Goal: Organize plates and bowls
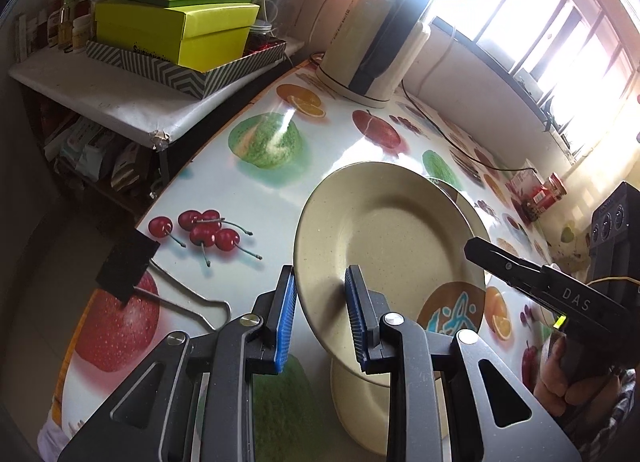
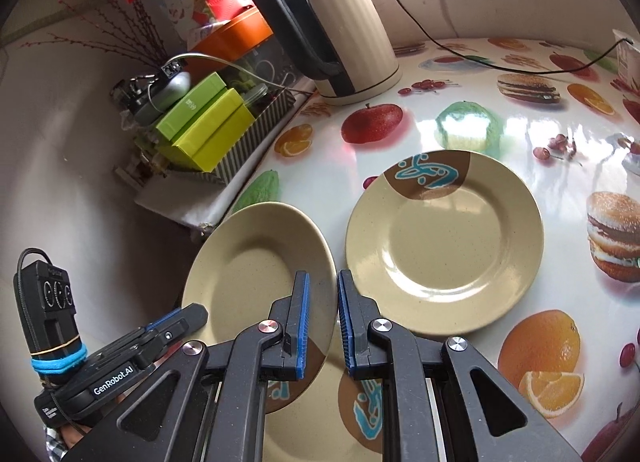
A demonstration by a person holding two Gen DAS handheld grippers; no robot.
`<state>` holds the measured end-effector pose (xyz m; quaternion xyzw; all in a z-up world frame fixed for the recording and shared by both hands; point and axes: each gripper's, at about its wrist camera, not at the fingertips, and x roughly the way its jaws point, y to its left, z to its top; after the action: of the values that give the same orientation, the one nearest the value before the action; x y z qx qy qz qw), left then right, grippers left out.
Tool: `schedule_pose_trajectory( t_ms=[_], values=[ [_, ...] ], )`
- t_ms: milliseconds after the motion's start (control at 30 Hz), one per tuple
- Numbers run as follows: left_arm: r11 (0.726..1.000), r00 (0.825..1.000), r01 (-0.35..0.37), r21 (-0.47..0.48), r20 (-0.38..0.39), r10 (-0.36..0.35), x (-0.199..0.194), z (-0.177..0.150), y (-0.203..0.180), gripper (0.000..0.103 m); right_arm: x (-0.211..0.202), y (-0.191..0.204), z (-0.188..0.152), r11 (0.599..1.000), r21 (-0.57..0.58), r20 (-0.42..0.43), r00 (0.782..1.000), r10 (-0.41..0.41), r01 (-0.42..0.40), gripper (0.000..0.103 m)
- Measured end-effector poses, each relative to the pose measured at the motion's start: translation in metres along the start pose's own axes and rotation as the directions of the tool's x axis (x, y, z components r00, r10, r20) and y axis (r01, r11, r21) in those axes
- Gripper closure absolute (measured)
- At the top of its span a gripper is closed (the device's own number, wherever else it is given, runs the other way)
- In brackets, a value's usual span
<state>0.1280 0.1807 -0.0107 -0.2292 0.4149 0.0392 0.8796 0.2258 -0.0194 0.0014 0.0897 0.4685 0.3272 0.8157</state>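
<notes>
My left gripper (image 1: 322, 316) is shut on the rim of a cream plate (image 1: 384, 246) and holds it tilted above the table; the same plate (image 2: 256, 274) shows at left in the right wrist view, with the left gripper (image 2: 176, 326) on its near-left edge. A second cream plate (image 2: 444, 242) with a brown-and-blue patch lies flat on the table. A third such plate (image 2: 344, 414) lies under my right gripper (image 2: 322, 326), which is open with a narrow gap and empty. It also shows in the left wrist view (image 1: 480, 246).
A cream electric kettle (image 2: 348, 42) stands at the table's back with a black cord (image 2: 472, 54) trailing right. Green boxes (image 1: 176, 30) sit on a side shelf at left. A black foam square on wire (image 1: 128, 266) lies at the table's left edge.
</notes>
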Motion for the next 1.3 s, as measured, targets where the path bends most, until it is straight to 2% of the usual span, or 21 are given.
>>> schedule_pose_trajectory(
  t_ms=[700, 1300],
  values=[
    [1.0, 0.998, 0.017, 0.024, -0.066, -0.016, 0.004, -0.04, -0.021, 0.077, -0.027, -0.024, -0.05, 0.997, 0.06, -0.011, 0.999, -0.044, 0.045, 0.089],
    [0.998, 0.997, -0.015, 0.064, -0.07, 0.02, 0.004, -0.047, -0.027, 0.077, -0.03, -0.028, -0.067, 0.996, 0.055, -0.015, 0.997, -0.071, 0.072, 0.089]
  ],
)
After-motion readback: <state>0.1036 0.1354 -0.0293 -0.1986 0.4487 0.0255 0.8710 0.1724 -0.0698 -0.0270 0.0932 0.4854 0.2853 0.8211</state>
